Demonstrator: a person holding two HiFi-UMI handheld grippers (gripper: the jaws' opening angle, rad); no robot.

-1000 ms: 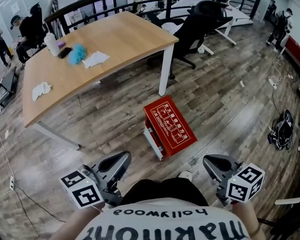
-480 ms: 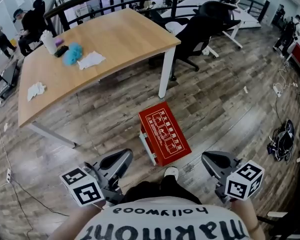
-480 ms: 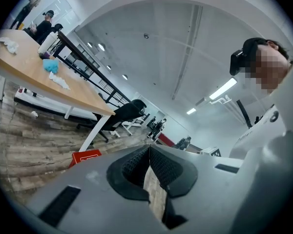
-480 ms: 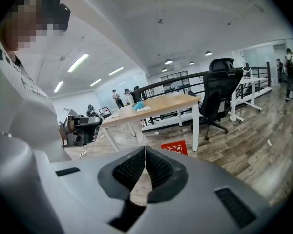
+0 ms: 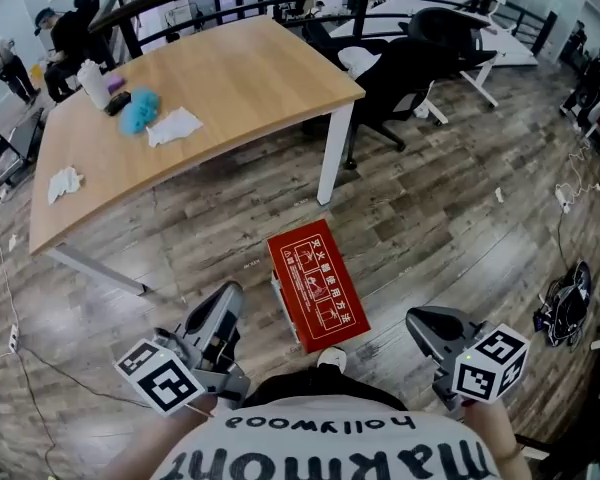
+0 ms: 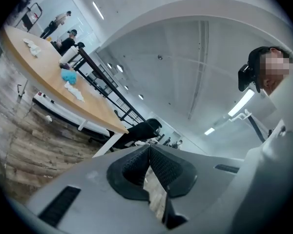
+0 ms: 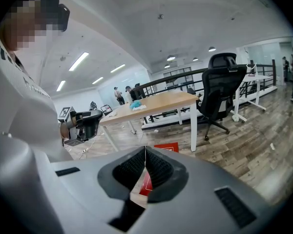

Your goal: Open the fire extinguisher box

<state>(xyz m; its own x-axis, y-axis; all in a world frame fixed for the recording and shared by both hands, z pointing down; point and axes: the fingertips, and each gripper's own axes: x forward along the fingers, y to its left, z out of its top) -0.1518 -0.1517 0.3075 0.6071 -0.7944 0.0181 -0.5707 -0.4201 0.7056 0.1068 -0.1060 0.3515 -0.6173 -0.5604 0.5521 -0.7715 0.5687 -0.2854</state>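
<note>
The red fire extinguisher box (image 5: 317,283) lies flat on the wooden floor (image 5: 450,218), lid shut, just off the near corner of the counter (image 5: 230,78) — its white print is too small to read, and in the right gripper view the jaws hide most of it. The left hand-held gripper (image 5: 227,298) and right hand-held gripper (image 5: 418,320) flank the box without touching it — both closed, pads together on nothing
</note>
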